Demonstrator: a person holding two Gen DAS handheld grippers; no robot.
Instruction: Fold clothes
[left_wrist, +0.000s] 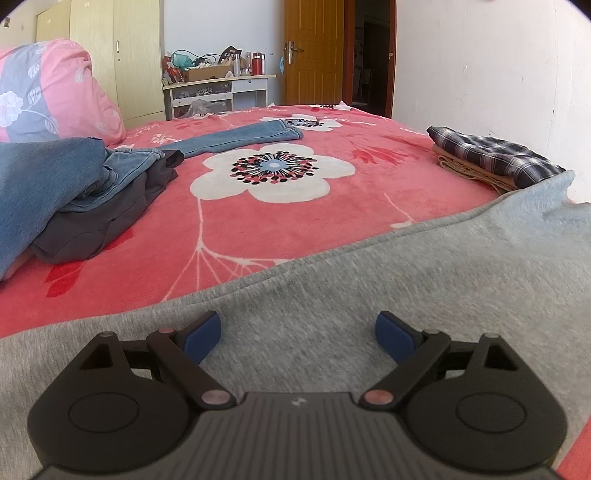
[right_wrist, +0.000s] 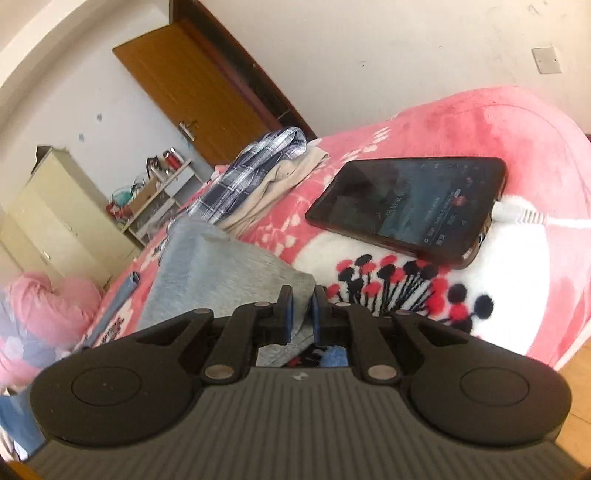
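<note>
A grey sweatshirt (left_wrist: 369, 266) lies spread over the near part of the red floral blanket (left_wrist: 258, 221). My left gripper (left_wrist: 298, 332) hovers just above it, its blue pads wide apart and nothing between them. In the right wrist view my right gripper (right_wrist: 302, 299) is rolled to one side and shut on a corner of the grey sweatshirt (right_wrist: 221, 266), and grey cloth shows between its pads. The rest of the sweatshirt trails away behind that corner.
A heap of jeans and dark clothes (left_wrist: 92, 184) sits at the left by a pink pillow (left_wrist: 48, 92). A folded plaid shirt on a beige stack (left_wrist: 495, 155) lies at the right. A phone (right_wrist: 406, 206) with a white cable rests on the blanket near the bed's edge.
</note>
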